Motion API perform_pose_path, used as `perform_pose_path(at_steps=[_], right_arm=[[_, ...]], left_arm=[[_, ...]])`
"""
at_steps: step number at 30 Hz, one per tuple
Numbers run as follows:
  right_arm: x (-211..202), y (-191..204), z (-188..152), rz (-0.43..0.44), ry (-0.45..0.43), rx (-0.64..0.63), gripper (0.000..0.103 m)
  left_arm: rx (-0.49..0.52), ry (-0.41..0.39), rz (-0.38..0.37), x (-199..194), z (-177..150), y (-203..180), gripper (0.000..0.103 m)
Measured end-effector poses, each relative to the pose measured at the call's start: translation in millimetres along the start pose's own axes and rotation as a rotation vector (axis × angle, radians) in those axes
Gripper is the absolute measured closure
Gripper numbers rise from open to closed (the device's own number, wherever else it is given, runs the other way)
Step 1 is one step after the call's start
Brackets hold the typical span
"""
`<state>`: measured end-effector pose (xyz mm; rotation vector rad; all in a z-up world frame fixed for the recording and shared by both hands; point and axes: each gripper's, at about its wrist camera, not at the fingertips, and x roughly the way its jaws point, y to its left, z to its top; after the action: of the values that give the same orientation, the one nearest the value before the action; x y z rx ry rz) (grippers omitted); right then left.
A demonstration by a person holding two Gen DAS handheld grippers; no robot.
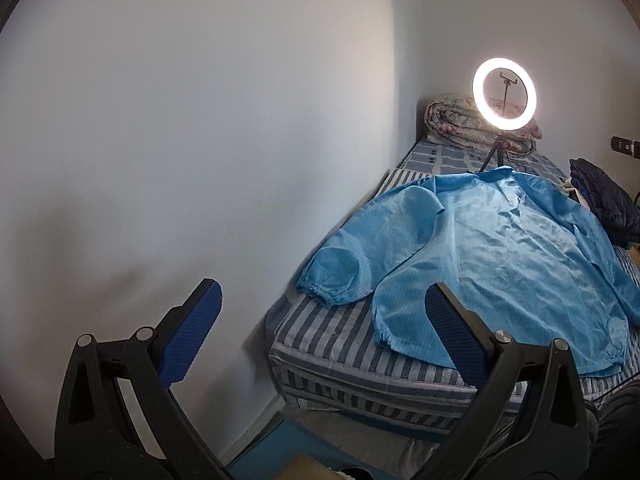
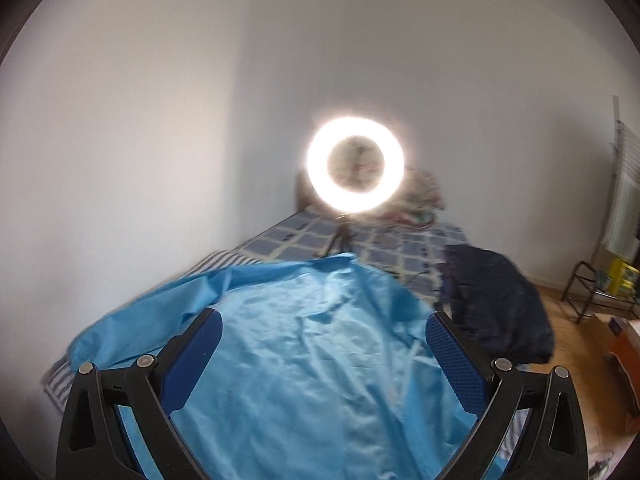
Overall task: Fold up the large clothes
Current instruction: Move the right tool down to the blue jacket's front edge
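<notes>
Wall (image 1: 180,140): plain white, meeting in a corner behind the head of the bed.
Bed (image 1: 340,344): pushed against the wall, covered in a blue-and-white striped sheet near the foot and a blue checked cloth farther up.
Blue garment (image 1: 500,248): a large light-blue, long-sleeved piece spread flat on the bed, front up, collar toward the ring light, one elastic-cuffed sleeve angled toward the wall-side edge.
Dark jacket (image 2: 496,304): navy, bunched on the bed just beside the garment's far side.
Rolled quilt (image 1: 452,120): floral, at the head of the bed behind the light.
Ring light (image 1: 504,90): lit, on a small tripod standing on the bed near the collar.
Left gripper (image 1: 320,320): jaws spread wide, holding nothing, off the foot corner of the bed.
Right gripper (image 2: 322,344): jaws spread wide, empty, above the garment's body.
</notes>
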<state>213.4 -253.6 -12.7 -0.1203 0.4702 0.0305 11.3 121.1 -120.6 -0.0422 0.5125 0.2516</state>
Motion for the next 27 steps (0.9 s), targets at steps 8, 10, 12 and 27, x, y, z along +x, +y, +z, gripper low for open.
perform_pose_path(at_steps=[8,10,12,27], right_arm=[[84,75,-4,0.318,0.21,0.056,0.014],[110,88,-13,0.36,0.279,0.106,0.019],[129,102,-23,0.408,0.337,0.147,0.024],[262,225,-111,0.736,0.731,0.356,0.056]], left_arm=[[-0.001,-0.001,0.025,10,-3,5,0.0],[0.0,0.004,0.038,15,-4,8,0.0],[-0.003,0.016,0.05,21,-7,13,0.0],[-0.003,0.098,0.046,59,-23,24,0.0]])
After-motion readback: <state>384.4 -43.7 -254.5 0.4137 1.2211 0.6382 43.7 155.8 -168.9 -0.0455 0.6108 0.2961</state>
